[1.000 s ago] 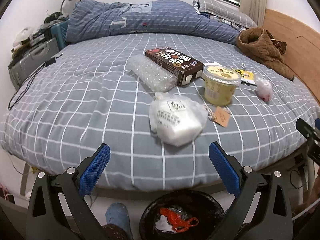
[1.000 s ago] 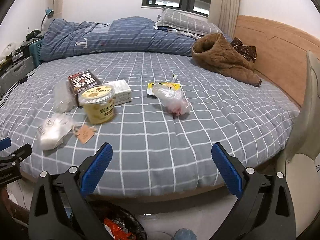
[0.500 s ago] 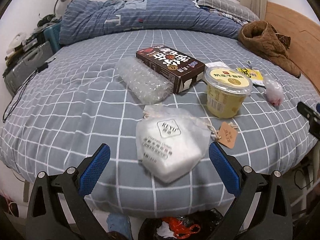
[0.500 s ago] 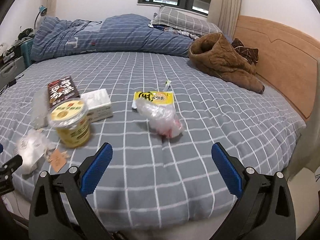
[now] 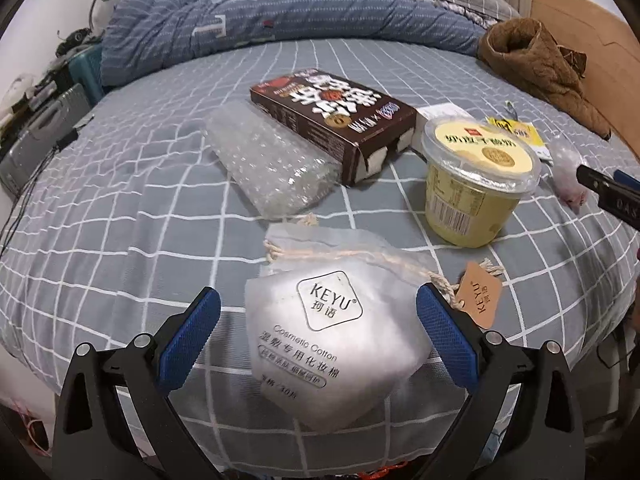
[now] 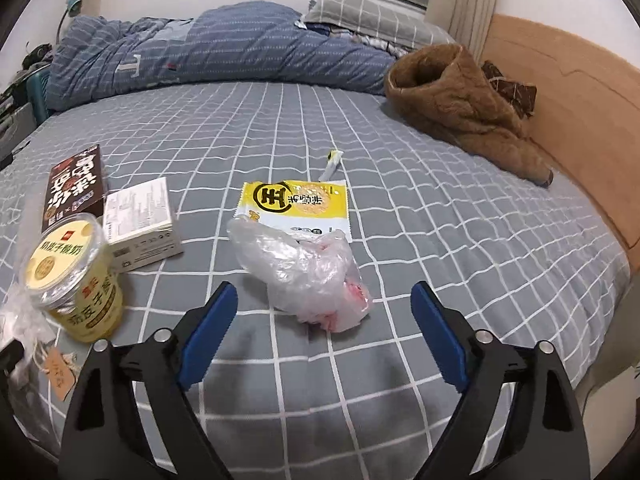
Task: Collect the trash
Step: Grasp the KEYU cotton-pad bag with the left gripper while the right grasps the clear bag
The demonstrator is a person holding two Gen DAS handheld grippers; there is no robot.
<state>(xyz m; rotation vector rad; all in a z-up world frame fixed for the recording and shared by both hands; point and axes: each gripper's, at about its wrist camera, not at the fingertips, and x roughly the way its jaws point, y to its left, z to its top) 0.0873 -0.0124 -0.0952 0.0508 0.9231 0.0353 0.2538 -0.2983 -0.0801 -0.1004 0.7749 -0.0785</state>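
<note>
Trash lies on a grey checked bed [image 5: 120, 208]. A translucent cotton-pad pouch [image 5: 328, 340] with a brown tag [image 5: 478, 300] sits between the fingers of my left gripper [image 5: 316, 308], which is open; the pads are clear of it. Beyond lie bubble wrap [image 5: 272, 164], a brown box [image 5: 332, 120] and a yellow lidded cup [image 5: 476, 176]. My right gripper [image 6: 323, 296] is open with its jaws closing. A crumpled plastic bag [image 6: 308, 276] lies just ahead, its near end between the tips, untouched. Behind the bag are a yellow wrapper [image 6: 296, 204] and a white box [image 6: 140, 220].
A blue duvet [image 6: 224, 48] is piled at the far side. A brown jacket [image 6: 460, 108] lies by the wooden headboard [image 6: 568, 128]. A grey case [image 5: 36, 136] and cables stand off the bed's left. The bed's near edge runs just below both grippers.
Both grippers moved forward and lower over the bed. The black bin below has slid out of view. The pouch now lies between the left fingers, and the right jaws have narrowed slightly.
</note>
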